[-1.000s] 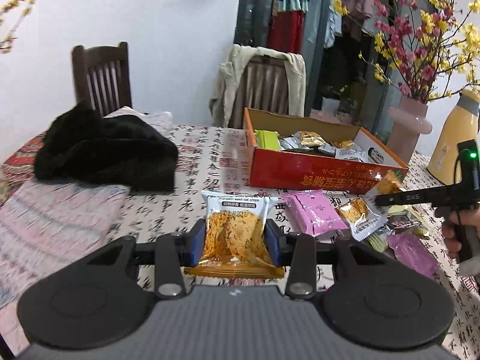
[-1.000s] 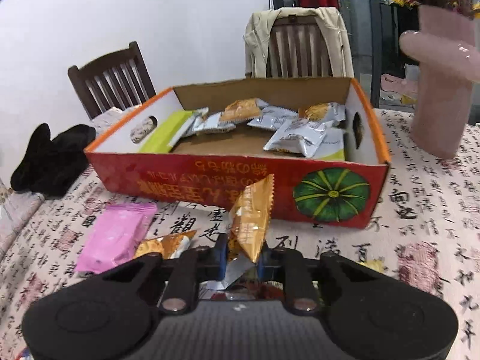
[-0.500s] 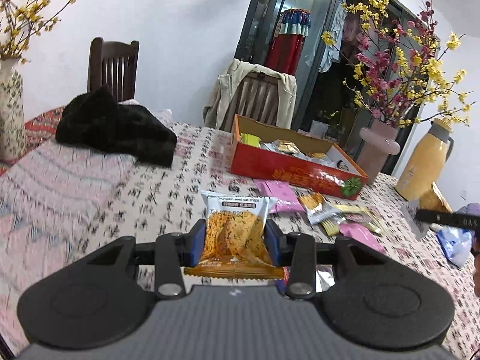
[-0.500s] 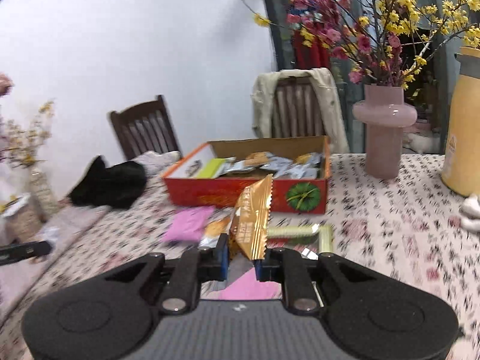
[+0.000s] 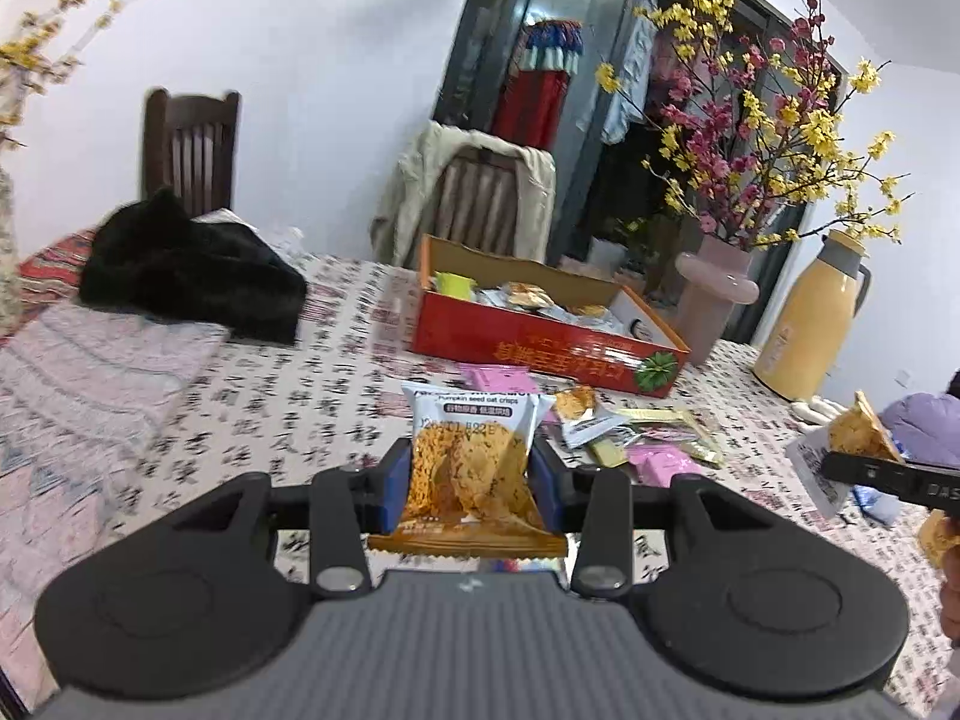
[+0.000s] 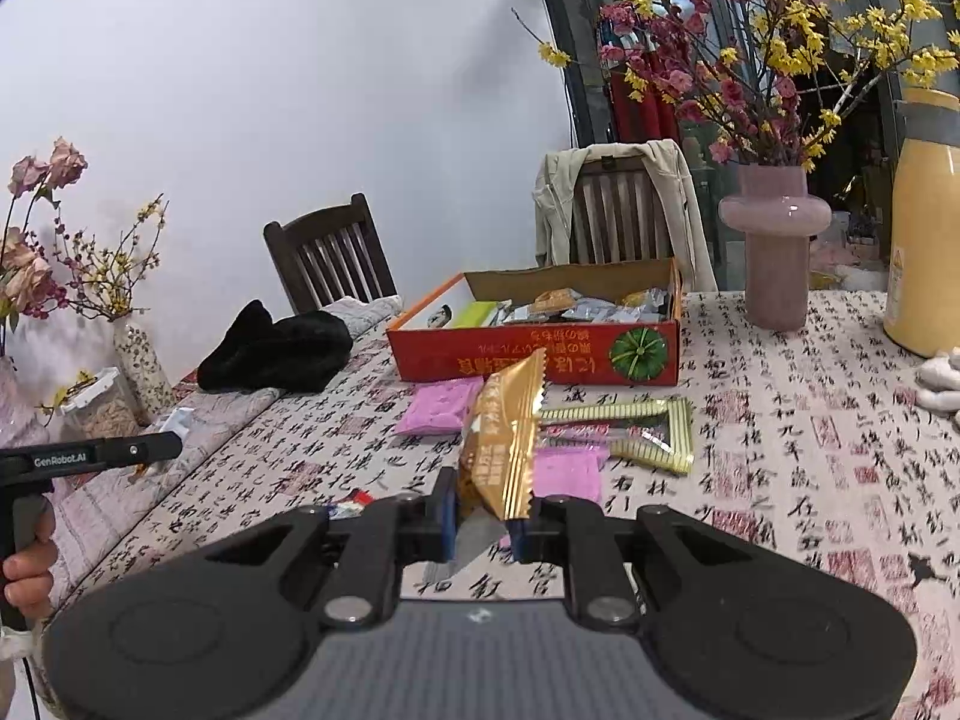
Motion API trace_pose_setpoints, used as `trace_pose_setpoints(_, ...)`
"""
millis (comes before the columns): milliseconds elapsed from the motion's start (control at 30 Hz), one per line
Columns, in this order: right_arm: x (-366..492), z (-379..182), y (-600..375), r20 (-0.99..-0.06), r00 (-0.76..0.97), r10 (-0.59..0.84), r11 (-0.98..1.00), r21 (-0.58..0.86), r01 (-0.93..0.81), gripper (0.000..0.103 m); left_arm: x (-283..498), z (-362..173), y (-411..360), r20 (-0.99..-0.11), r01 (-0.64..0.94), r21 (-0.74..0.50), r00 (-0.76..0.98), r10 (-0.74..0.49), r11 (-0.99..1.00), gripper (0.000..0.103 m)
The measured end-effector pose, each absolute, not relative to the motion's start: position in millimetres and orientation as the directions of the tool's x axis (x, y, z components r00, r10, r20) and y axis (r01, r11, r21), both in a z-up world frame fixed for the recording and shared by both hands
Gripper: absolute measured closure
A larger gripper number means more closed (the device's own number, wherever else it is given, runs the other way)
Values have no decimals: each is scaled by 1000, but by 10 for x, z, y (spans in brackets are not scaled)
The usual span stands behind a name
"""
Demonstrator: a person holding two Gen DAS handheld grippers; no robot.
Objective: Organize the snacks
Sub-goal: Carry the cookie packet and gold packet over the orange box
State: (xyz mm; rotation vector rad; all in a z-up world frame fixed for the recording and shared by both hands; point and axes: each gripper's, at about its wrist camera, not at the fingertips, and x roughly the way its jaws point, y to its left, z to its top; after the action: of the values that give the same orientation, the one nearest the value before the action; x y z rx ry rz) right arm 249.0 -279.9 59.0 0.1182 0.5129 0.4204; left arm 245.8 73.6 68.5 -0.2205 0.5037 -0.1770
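Note:
My left gripper (image 5: 471, 480) is shut on an orange and white oat crisp packet (image 5: 468, 462), held upright above the table. My right gripper (image 6: 480, 516) is shut on a gold snack packet (image 6: 507, 432), held edge-on; it also shows at the right in the left wrist view (image 5: 852, 450). The red cardboard box (image 5: 540, 348) (image 6: 540, 354) with several snacks inside stands farther back on the table. Loose pink packets (image 6: 441, 405) and gold packets (image 6: 624, 426) lie between the box and the grippers.
A black garment (image 5: 192, 270) lies at the table's left. A pink vase with flowers (image 6: 774, 246) and a yellow thermos (image 6: 924, 222) stand right of the box. Two chairs (image 6: 336, 252) stand behind the table. A small vase and jar (image 6: 114, 396) stand at the far left.
Both grippers have pulled back and up from the box, each still holding its packet. The box and loose snacks now look smaller and farther away.

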Motion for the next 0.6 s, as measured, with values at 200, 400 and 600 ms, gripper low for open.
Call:
trace_pose_setpoints(200, 3133, 831, -2791, -440, 817, 372, 928, 159, -337, 87, 3307, 989, 668, -435, 191, -200, 861, -262, 961, 61)
trace_pose_setpoints(400, 4360, 1015, -2530, -449, 795, 408, 913, 191, -360, 87, 4808, 1102, 401, -503, 230, -207, 809, -305, 951, 61)
trace_pose_setpoints(600, 5713, 629, -2078, -558, 764, 323, 943, 120, -311, 87, 6058, 730, 91, -593, 200, -211, 752, -288, 957, 61)
